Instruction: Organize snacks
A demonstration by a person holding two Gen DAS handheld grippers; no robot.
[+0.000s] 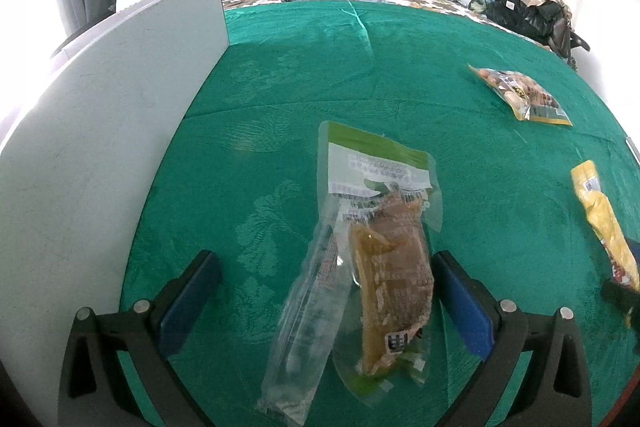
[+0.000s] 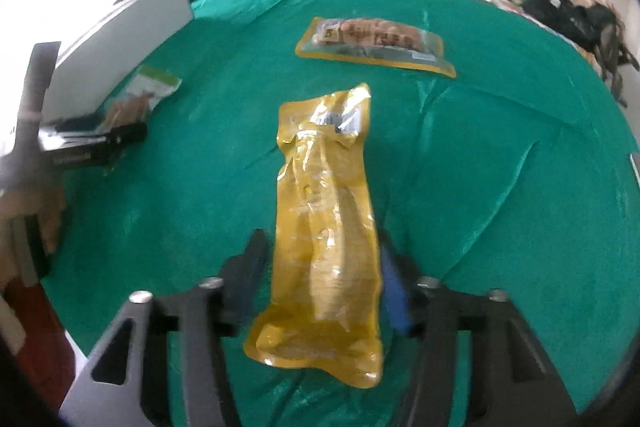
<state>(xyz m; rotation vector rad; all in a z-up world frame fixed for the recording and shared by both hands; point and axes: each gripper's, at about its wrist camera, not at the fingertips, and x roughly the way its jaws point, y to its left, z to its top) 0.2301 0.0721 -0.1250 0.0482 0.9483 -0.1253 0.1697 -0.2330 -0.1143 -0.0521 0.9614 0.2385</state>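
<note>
right wrist: yellow packet lies lengthwise between spread right tongs.

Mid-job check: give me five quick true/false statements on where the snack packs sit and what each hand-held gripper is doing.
1. The left hand-held gripper is wide open around two packs. True: the clear pack and the green-topped pack lie between its fingers.
2. The yellow pack lies between the right hand-held gripper's fingers. True.
3. The cloth under the snacks is red. False: it is green.
4. The orange-rimmed pack is held by a hand-held gripper. False: it lies alone, farther up the cloth.
5. A white board stands along the cloth's left side. True.
</note>
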